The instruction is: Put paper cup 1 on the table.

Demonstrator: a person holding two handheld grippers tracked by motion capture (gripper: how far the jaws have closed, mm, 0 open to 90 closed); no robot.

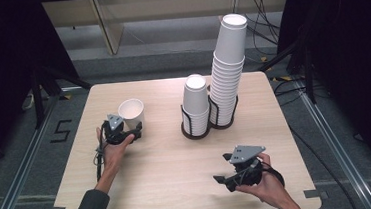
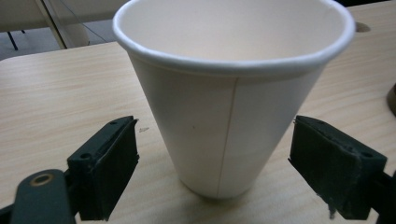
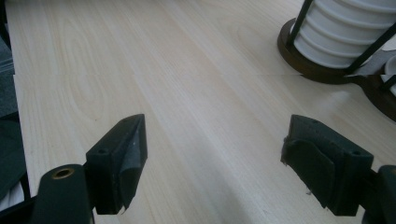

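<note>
Table [image 1: 168,161], cup [image 2: 229,107] (seam close-up)

The worktop [image 1: 168,161] is pale wood-grain board, smooth with a faint satin sheen, clearest in the lower half of the right gripper view. The single cup [image 2: 233,107] at the centre of the left gripper view looks like white paper, matt, with a rolled rim and a thin vertical seam. The left tongs [image 2: 215,182] carry matt black pads with rough, fraying edges. The cup holder base [image 3: 303,58], upper right, looks like dark polished wood with thin black rods.
</note>
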